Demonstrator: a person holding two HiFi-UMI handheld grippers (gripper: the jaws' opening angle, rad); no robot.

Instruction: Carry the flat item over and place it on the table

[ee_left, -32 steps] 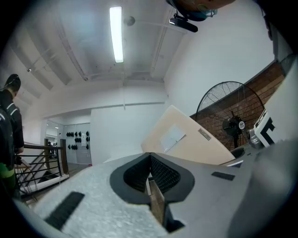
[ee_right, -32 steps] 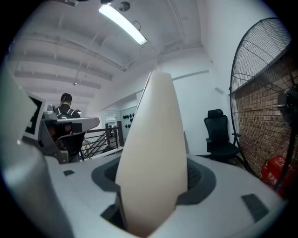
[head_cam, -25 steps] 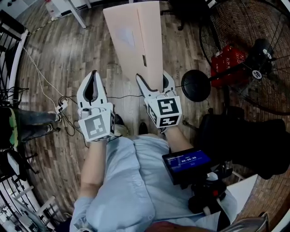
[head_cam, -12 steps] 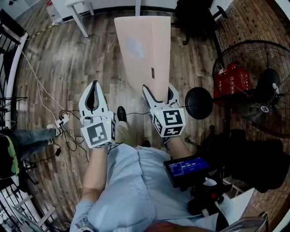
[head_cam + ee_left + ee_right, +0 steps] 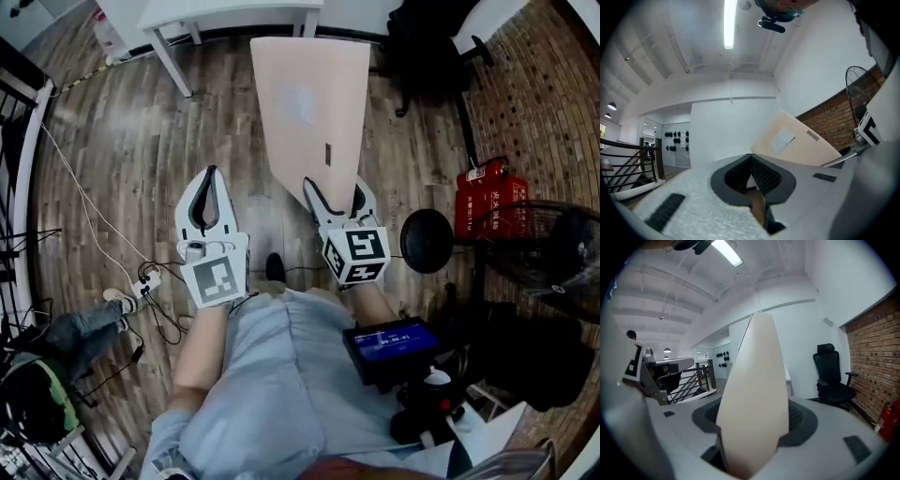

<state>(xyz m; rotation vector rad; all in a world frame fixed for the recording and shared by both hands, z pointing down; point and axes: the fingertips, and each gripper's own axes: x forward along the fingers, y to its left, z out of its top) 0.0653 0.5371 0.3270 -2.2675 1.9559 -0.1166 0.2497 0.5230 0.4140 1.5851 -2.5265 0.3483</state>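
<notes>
The flat item is a long beige cardboard panel with a pale label. It stands up and forward from my right gripper, which is shut on its lower end. In the right gripper view the panel fills the space between the jaws and rises edge-on. My left gripper hangs beside it on the left, shut with nothing in it; its tips meet, and the panel shows off to the right. A white table stands ahead at the top of the head view.
Wooden floor lies below. A black office chair is ahead on the right, red fire extinguishers and a big fan with a round black base at the right. Cables and a person's leg lie left.
The person has walked forward with the panel in the right gripper. The white table has come into view at the top, and the fan has slid toward the lower right.
</notes>
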